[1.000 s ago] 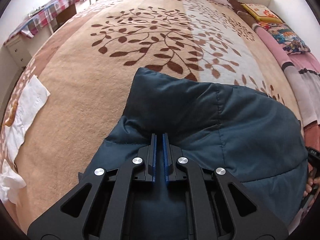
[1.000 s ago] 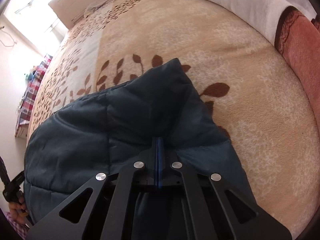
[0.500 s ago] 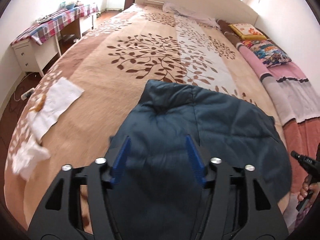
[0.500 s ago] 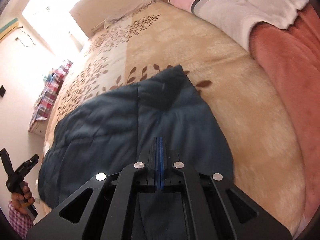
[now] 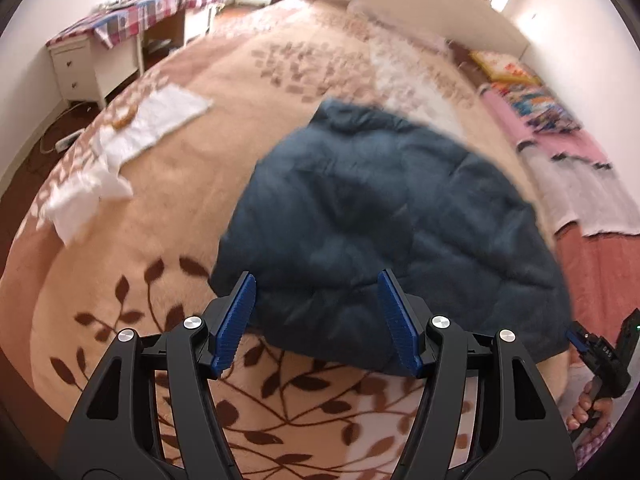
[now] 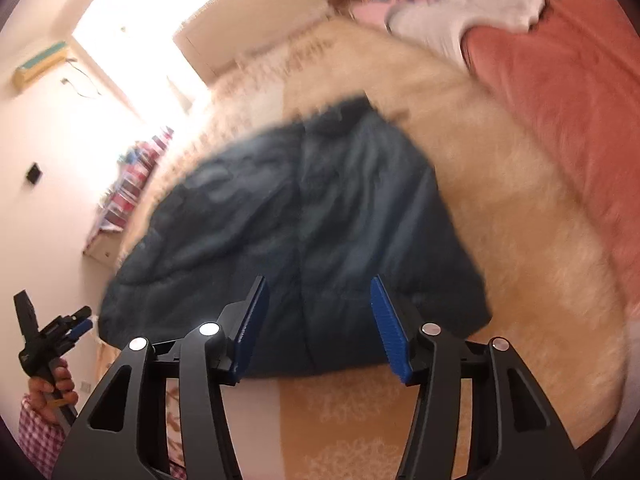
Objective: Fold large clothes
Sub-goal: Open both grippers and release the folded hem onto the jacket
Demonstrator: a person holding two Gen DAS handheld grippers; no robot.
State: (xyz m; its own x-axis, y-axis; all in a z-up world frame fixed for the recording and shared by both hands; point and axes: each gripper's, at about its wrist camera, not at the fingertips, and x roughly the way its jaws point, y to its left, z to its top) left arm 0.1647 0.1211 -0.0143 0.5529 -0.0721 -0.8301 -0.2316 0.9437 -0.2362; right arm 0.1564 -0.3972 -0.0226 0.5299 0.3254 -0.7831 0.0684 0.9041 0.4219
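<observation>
A dark blue padded jacket (image 5: 380, 224) lies folded on the beige leaf-patterned bed cover (image 5: 208, 184); it also shows in the right wrist view (image 6: 304, 232). My left gripper (image 5: 318, 320) is open and empty, held above the jacket's near edge. My right gripper (image 6: 318, 322) is open and empty, also above the jacket's near edge. The right gripper shows at the far right of the left wrist view (image 5: 600, 356), and the left gripper at the lower left of the right wrist view (image 6: 52, 336). Both views are blurred.
White cloths (image 5: 120, 148) lie at the bed's left edge. Pink and red bedding (image 5: 580, 184) and a colourful pillow (image 5: 532, 104) lie along the right. A white desk with a checked cloth (image 5: 120, 32) stands left of the bed. The headboard (image 5: 400, 8) is at the far end.
Both grippers have let go of the jacket and opened, the left first and then the right. Both have pulled back and up, and the jacket now lies on the bed.
</observation>
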